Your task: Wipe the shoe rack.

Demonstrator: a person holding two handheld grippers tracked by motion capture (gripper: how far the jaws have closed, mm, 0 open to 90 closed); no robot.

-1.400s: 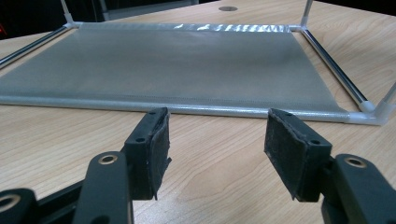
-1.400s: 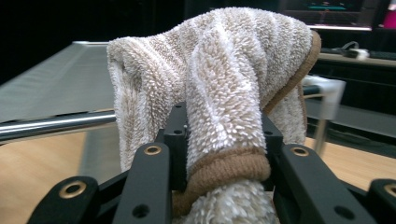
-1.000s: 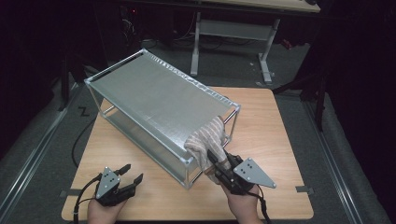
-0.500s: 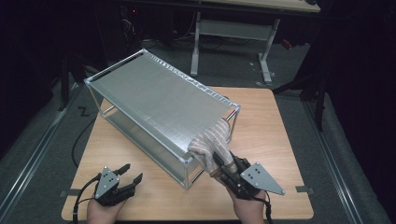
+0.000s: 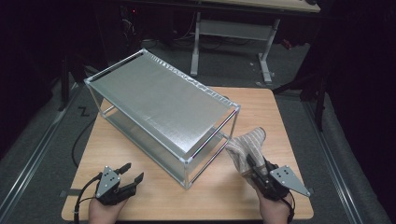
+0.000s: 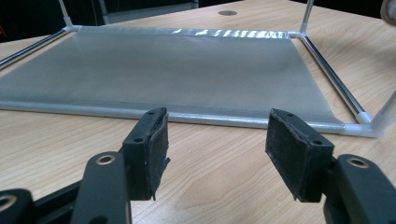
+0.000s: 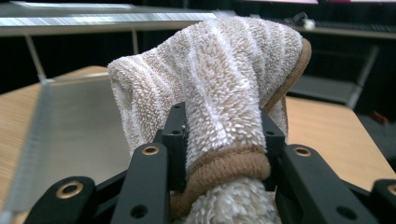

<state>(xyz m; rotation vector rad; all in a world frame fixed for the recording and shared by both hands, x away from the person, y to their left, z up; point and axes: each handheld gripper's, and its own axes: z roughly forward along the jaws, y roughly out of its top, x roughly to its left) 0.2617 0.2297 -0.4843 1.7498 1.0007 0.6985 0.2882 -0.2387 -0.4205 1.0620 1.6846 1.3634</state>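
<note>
Beside the rack (image 5: 163, 112), the right gripper (image 7: 219, 140) clamps a label-free towel (image 7: 224, 79); the left gripper (image 6: 215, 140) gapes empty.

Table (image 5: 140, 196): light wood top, I've got bare grain along its near edge.
Floor (image 5: 42, 135): grey carpet on both sides of the table, I see.
Floor rail (image 5: 35, 156): pale strip running slantwise at the left.
Far desk (image 5: 233, 28): white legs, well behind the table, in the dark.
Cable (image 5: 79, 140): black, trailing down off the table's left edge.
</note>
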